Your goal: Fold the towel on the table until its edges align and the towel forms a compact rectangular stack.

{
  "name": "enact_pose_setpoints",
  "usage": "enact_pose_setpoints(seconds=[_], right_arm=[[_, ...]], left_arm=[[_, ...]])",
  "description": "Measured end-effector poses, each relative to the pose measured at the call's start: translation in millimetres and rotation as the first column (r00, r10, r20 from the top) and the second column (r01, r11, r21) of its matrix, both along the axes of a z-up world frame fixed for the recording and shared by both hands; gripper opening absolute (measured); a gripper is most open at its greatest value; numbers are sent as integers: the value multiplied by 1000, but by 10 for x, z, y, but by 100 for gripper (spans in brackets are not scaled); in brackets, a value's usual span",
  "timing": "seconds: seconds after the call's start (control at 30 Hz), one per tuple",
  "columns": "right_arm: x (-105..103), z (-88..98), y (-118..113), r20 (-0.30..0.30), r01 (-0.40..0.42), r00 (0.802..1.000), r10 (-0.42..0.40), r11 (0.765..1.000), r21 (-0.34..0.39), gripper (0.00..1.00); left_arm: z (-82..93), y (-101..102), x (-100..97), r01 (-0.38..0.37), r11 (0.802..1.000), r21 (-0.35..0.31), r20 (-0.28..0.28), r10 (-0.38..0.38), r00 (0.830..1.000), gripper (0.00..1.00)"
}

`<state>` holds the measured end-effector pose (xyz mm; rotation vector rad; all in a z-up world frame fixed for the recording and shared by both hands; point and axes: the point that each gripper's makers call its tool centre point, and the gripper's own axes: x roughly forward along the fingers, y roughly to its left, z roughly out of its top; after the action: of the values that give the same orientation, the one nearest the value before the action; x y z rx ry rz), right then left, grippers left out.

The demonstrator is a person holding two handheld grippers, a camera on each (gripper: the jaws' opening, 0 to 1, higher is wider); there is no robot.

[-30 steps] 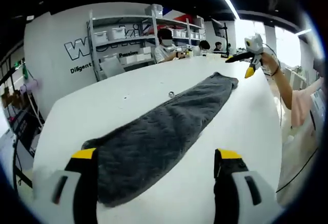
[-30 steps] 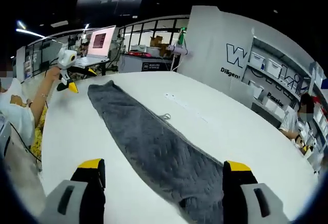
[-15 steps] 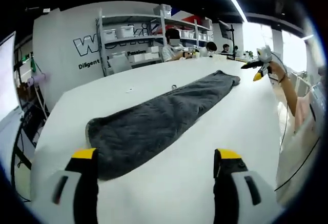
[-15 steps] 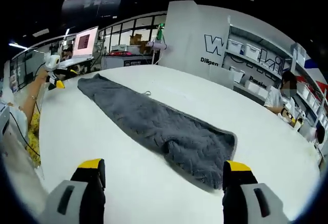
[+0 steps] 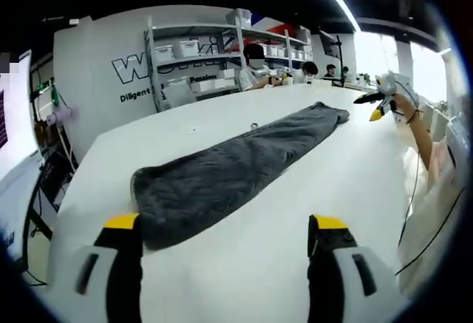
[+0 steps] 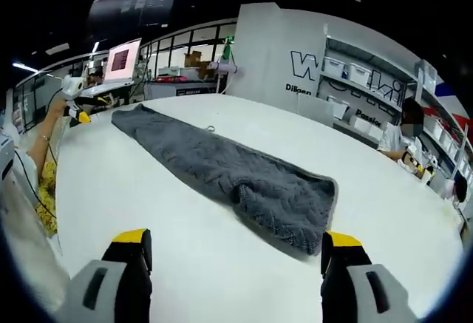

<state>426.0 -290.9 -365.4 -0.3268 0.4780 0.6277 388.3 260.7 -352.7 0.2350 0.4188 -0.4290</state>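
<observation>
A long dark grey towel [image 5: 236,164] lies stretched out flat on the white table [image 5: 295,264]. My left gripper [image 5: 225,223] hovers open and empty, a short way back from the towel's near end. In the right gripper view the same towel [image 6: 222,164] runs away to the left, its near end slightly bunched. My right gripper [image 6: 236,238] is open with nothing between its jaws, just short of that end. Each gripper also appears small at the far end of the towel: the right gripper [image 5: 378,103] and the left gripper [image 6: 74,109], both in a person's hands.
A small metal loop [image 5: 253,125] lies on the table beside the towel. Shelves with white bins [image 5: 188,49] and seated people [image 5: 255,68] are beyond the far table edge. A lit laptop screen [image 6: 124,60] stands behind the left end. A sleeve [image 5: 436,182] borders the table's right side.
Both grippers have drawn back from the towel's ends, which lay between the jaws a second ago. The towel itself rests where it was.
</observation>
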Motion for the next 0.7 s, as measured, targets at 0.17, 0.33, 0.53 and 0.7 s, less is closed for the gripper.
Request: enact_pose_setpoints(seconds=[0.17,0.33,0.53,0.7], right_arm=[[-7,-23,-74,-16,18,1000,-17,1000,9,98],[11,-33,-167,-76,78,994,-72,994,75,92],[235,59,-284,-102,180,981,-165,970,161,72],[663,-44,-677,-127,382,923,-364,911,159,57]], left_arm=[[-46,56,-9,-3,1000,-16,-19,3,1000,98],[-87,109,-14,-21,999,-25,-31,20,999,97],[-120,89,-16,-22,999,-30,-34,21,999,97],[-153,19,-8,-8,1000,-24,-39,7,999,97]])
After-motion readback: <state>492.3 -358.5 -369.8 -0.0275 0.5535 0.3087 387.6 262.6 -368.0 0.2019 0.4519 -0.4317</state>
